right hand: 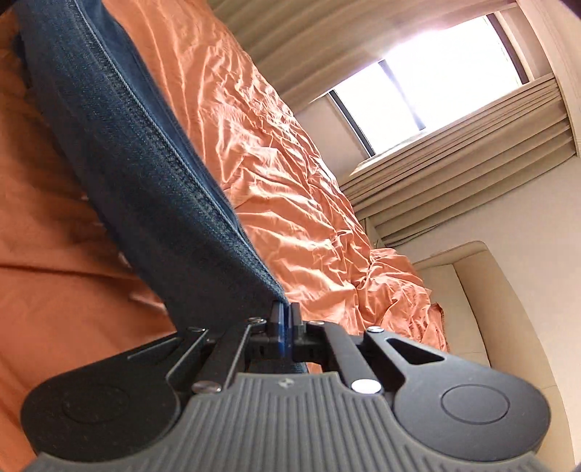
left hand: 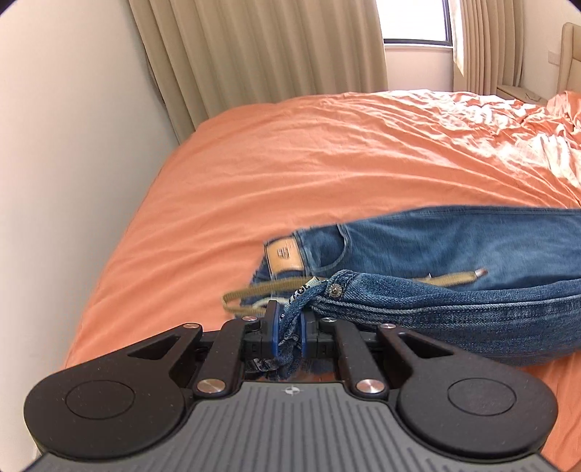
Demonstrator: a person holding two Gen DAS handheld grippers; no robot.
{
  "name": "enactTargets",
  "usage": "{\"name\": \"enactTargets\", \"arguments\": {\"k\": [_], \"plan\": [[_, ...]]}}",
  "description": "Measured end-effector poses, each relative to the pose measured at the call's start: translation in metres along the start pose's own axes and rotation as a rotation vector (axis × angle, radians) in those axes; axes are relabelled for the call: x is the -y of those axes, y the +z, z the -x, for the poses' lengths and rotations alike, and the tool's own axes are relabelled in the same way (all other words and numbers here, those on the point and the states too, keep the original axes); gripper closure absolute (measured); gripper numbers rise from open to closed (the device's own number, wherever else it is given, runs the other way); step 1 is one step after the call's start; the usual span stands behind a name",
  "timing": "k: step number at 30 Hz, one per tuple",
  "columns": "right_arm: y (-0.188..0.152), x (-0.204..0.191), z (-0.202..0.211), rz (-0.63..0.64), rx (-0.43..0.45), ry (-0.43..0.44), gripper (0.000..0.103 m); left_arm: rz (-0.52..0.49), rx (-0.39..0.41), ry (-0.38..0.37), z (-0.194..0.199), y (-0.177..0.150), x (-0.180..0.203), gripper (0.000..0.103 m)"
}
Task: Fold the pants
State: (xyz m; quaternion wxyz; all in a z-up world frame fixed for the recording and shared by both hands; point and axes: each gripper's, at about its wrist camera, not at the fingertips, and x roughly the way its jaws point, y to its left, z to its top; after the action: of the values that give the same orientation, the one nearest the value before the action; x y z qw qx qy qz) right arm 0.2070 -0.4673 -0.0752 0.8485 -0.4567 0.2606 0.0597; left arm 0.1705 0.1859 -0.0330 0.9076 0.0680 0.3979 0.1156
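Blue jeans lie across the orange bed, waistband end toward me with a tan leather patch and a khaki drawstring. My left gripper is shut on the waistband corner beside the metal button, denim bunched between the blue pads. In the right wrist view, the jeans hang as a taut dark band running up to the upper left. My right gripper is shut on the edge of that denim, lifted off the bed; this view is rolled sideways.
A white wall runs along the bed's left side. Beige curtains and a bright window stand beyond the bed. A beige padded headboard is at the bed's far end, with rumpled sheet near it.
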Motion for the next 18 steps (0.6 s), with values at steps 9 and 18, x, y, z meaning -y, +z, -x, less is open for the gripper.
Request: {"name": "enactTargets", "arguments": {"k": [9,18], "plan": [[0.069,0.032,-0.135,0.007,-0.083,0.029,0.103,-0.057,-0.008,0.037,-0.074,0.084,0.017,0.091],[0.098,-0.003,-0.292,0.037,-0.212,0.137,0.103,-0.122,-0.161,0.048,-0.216,0.122,0.05,0.091]]}}
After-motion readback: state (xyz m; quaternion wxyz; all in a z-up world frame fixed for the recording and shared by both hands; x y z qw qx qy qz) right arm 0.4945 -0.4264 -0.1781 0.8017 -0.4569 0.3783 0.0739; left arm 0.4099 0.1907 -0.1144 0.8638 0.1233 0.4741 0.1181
